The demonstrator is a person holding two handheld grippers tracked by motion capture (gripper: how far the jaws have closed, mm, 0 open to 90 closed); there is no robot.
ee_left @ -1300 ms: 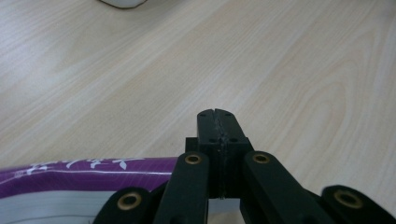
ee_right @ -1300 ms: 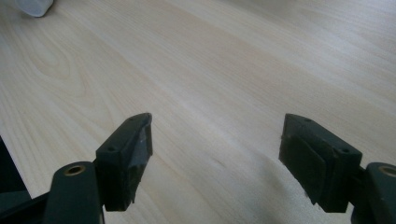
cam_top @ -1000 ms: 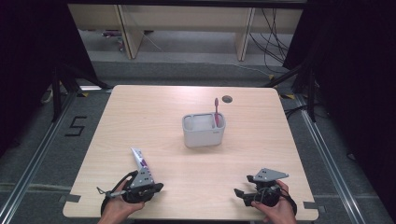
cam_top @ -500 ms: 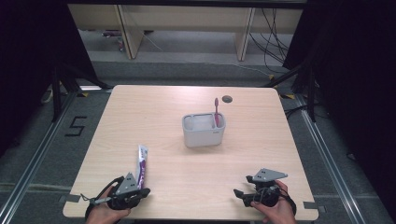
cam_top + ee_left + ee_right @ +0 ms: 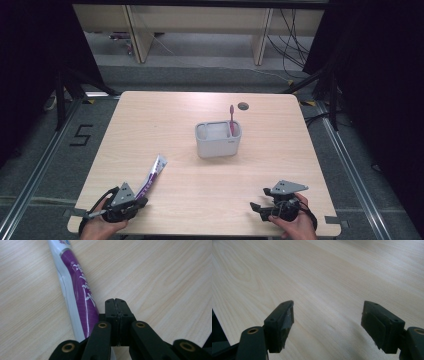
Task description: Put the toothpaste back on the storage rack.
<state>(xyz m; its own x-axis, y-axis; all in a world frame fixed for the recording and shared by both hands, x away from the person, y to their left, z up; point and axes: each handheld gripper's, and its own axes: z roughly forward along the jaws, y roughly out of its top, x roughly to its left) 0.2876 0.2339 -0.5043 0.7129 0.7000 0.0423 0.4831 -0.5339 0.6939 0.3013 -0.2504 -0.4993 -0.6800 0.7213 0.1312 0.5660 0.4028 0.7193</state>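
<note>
A pale wooden table [image 5: 210, 175] is seen on a grey floor [image 5: 55, 150], dark curtains at both sides; at its middle a grey caddy [image 5: 218, 140] is stood with a pink toothbrush [image 5: 231, 120] upright in it. From the left gripper view, white lettering on the purple toothpaste tube [image 5: 80, 300] is made out, the tube lying just beside the jaws; from the right gripper view, bare wood grain is given. The left gripper [image 5: 116, 312] is seen pressed shut, nothing between its jaws; the right gripper [image 5: 327, 325] is held wide, nothing gripped.
</note>
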